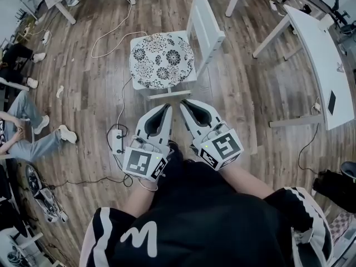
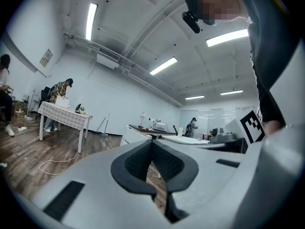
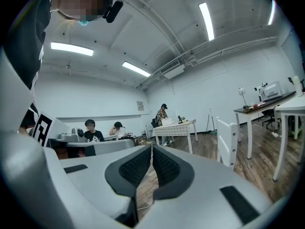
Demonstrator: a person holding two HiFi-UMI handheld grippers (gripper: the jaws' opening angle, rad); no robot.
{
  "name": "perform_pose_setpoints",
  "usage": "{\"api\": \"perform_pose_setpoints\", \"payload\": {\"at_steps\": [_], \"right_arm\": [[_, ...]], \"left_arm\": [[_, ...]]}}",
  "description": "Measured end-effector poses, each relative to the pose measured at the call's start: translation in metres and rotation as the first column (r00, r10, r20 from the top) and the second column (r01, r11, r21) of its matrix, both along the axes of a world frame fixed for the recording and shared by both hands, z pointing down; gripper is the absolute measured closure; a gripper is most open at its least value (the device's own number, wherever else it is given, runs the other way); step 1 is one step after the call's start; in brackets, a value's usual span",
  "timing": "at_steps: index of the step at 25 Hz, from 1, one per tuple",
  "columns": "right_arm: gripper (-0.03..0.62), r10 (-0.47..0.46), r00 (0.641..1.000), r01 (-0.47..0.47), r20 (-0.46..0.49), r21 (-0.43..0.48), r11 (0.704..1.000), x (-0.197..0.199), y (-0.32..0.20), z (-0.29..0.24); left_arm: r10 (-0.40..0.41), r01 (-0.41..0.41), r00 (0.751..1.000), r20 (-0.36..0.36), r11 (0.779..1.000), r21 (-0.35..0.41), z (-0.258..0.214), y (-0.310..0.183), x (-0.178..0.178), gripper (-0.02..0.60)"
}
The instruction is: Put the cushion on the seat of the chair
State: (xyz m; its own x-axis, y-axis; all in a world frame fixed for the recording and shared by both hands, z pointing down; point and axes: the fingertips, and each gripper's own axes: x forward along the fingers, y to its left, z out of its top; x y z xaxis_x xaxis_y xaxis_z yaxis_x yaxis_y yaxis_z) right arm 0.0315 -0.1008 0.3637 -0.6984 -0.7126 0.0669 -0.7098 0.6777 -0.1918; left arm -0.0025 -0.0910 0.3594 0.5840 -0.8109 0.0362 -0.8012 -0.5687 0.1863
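Head view, from nearest to farthest: your dark sleeves [image 1: 183, 221] fill the bottom of the frame. Just above them, at centre, you hold both grippers side by side with their tips pointing up-frame. Your left gripper [image 1: 166, 108] has its jaws pressed together and nothing between them. In the left gripper view the pads meet at the tip, and only floor shows through the hollow behind them. Your right gripper [image 1: 184, 103] is closed and empty in the same way, and the right gripper view shows its pads touching along their front edge. A white power strip [image 1: 117, 141] lies on the wood floor [image 1: 250, 93] just left of your left gripper, and a cable [image 1: 111, 43] runs up-frame from it.

Beyond the tips, near but clear of them, stands the white chair [image 1: 207, 26]. The floral cushion [image 1: 162, 60] lies flat on its seat and covers nearly all of it, with the backrest to its right in the frame. Neither gripper touches the cushion or the chair.

By my reading the placing step is complete and you hold nothing. The next move calls for little: keep both grippers clear. If the cushion looks off-centre to you, reach up-frame, open one gripper and nudge its edge. A white table [image 1: 322, 65] stands at the far right.
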Motion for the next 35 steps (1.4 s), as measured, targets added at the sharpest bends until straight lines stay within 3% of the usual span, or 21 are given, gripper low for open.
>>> {"api": "perform_pose_setpoints", "payload": {"at_steps": [9, 16, 21, 35], "right_arm": [[0.566, -0.07, 0.997, 0.07, 0.016, 0.019, 0.997, 0.025, 0.069, -0.017], [0.566, -0.073, 0.997, 0.072, 0.02, 0.032, 0.997, 0.037, 0.09, -0.027], [0.565, -0.075, 0.994, 0.078, 0.082, -0.03, 0.997, 0.038, 0.101, -0.022], [0.565, -0.044, 0.998, 0.044, 0.048, -0.014, 0.999, 0.035, 0.133, -0.019]], "left_arm": [[-0.043, 0.043, 0.999, 0.01, 0.999, 0.007, -0.006, 0.075, 0.032, 0.578], [-0.056, 0.055, 0.998, 0.008, 0.998, 0.041, -0.024, 0.091, 0.041, 0.578], [-0.065, 0.065, 0.998, 0.014, 0.998, 0.009, -0.013, 0.108, 0.042, 0.578], [-0.039, 0.039, 0.999, -0.009, 0.999, 0.029, -0.013, 0.144, 0.034, 0.578]]}}
